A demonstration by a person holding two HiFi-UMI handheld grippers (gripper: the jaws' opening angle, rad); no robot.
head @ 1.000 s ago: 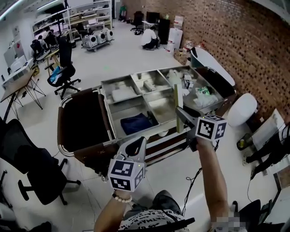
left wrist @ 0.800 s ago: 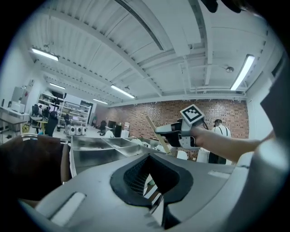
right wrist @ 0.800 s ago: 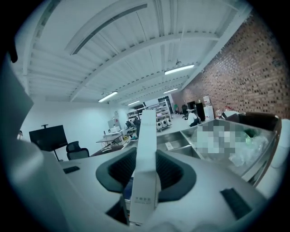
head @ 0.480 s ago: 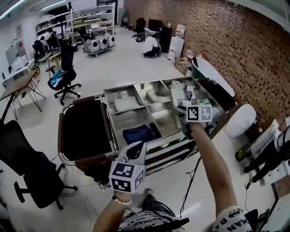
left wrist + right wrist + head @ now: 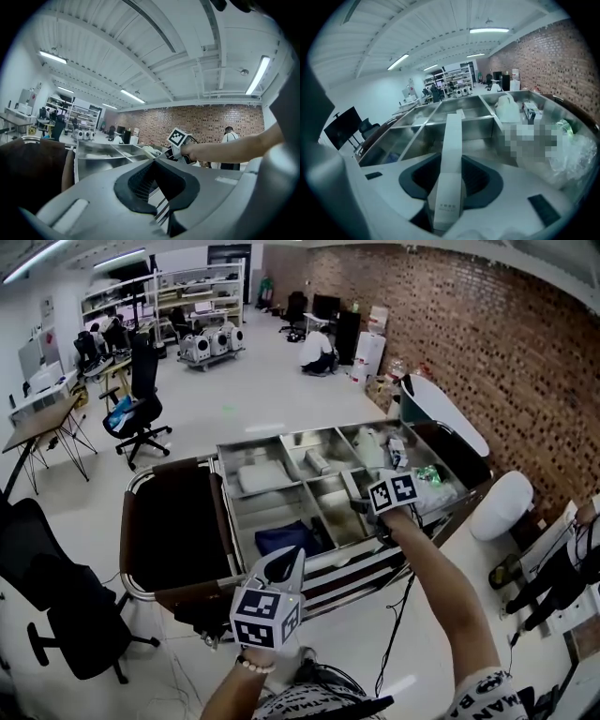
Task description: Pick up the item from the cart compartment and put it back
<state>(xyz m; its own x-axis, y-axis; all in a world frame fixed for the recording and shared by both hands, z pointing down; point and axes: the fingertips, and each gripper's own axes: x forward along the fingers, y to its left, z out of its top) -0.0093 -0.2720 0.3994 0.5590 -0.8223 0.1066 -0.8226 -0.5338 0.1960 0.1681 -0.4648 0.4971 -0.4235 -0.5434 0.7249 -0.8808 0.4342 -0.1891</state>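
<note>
Since right fingers [image 5: 419, 180] are clamped on the long white box [image 5: 452, 136], the pick is done. Box sticks out ahead of them, angled down over the cart [image 5: 281, 440]. What's left is lower and release. As far as I can tell the box isn't touching steel yet, so I'd call it past halfway.

Left fingers [image 5: 136, 180] are together at the tips with nothing between. They're parked near the cart's front rail, well apart from the action.

Target looks like the bare compartment [image 5: 333, 512] under the box. It sits between the one with the blue cloth [image 5: 281, 538] and the one stuffed with bags [image 5: 574, 150].

Edges: dividers [image 5: 478, 121] ahead and on both sides. Box is long, so its far end could catch the cross divider if it goes in at this angle. Plenty of open room above; inside the compartment it's tight lengthwise.
</note>
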